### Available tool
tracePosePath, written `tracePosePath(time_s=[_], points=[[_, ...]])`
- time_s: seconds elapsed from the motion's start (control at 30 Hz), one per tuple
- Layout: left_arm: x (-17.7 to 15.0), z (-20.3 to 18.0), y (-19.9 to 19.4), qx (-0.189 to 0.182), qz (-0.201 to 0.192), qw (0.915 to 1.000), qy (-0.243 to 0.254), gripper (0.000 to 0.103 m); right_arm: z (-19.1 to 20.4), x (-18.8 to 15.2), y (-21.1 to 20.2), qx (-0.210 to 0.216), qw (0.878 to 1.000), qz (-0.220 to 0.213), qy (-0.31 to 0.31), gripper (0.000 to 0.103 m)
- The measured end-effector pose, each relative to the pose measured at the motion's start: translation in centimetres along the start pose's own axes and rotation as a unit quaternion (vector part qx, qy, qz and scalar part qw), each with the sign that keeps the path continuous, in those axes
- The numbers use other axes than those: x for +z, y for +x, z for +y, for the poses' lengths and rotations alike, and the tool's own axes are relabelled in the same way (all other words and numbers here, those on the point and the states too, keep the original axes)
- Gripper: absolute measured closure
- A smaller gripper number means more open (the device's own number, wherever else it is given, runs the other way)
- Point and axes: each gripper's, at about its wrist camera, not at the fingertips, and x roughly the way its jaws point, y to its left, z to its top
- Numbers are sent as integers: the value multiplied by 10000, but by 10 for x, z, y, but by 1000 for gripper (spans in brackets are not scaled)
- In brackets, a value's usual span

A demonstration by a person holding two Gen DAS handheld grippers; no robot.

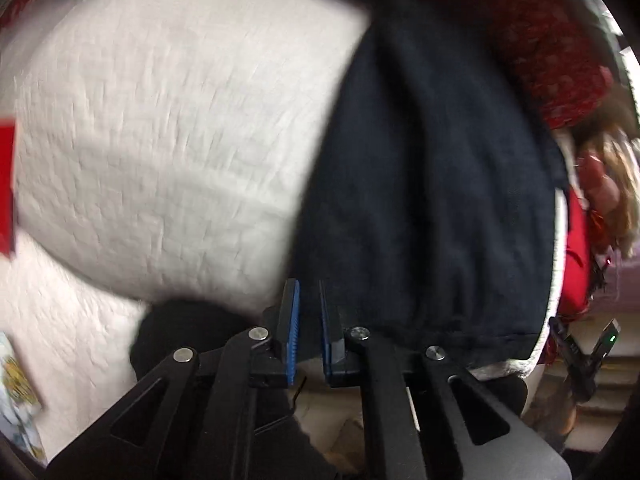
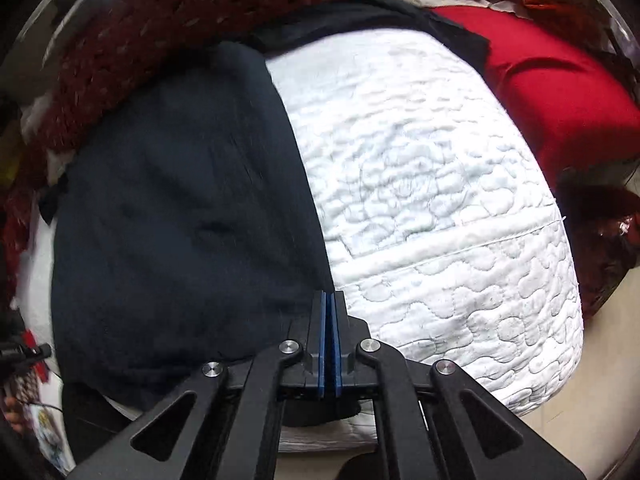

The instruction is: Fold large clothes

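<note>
Gripping for a fold is judged in hand: the dark garment [image 2: 180,208] lies spread on the quilted bed [image 2: 440,200], the left tool [image 1: 308,286] and right tool [image 2: 329,296] are drawn together at its edges, pinched cloth cannot be confirmed, and a carry-over is called for next.

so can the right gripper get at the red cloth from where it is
Probably yes: only open white quilt lies between the right gripper and the red cloth, though its jaws look shut at the dark garment's edge.
</note>
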Motion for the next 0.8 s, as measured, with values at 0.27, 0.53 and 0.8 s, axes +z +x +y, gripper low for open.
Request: tracePosePath(time_s=[0.27,0.53,0.8], points=[[46,-98,12,131,-855,9912,1001,36,43,43,-5,507,9923,-1048,-428,53],[67,-153,89,295,-224,9899,1369,36,24,85,50,665,9952,-668,-255,54],[95,-147,103,-305,-118,9949,958,35,-216,222,102,1134,9148,-1065,3726,32]])
